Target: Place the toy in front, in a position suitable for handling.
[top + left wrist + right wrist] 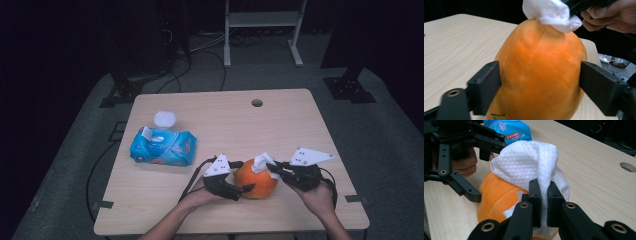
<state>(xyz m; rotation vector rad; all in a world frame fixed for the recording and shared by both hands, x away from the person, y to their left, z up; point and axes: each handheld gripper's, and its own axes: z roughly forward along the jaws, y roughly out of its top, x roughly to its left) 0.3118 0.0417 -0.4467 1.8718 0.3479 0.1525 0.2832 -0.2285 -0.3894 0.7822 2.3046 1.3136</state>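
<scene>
An orange pumpkin-like fruit [256, 181] [541, 72] [496, 197] rests on the wooden table [225, 125] near the front edge. My left gripper [242, 190] [539, 85] is shut on it, one jaw on each flank. On top of the fruit lies a white wipe [262, 162] [550, 13] [526, 167]. My right gripper [273, 168] [544, 195] is shut on this wipe and presses it against the fruit's upper side. In the right gripper view the left gripper [461, 157] shows at upper left.
A blue wet-wipes pack [162, 146] [507, 128] lies at the table's left, with a white round lid [164, 119] behind it. A cable hole [257, 103] [627, 166] sits near the far edge. A white metal frame [262, 30] stands on the floor beyond.
</scene>
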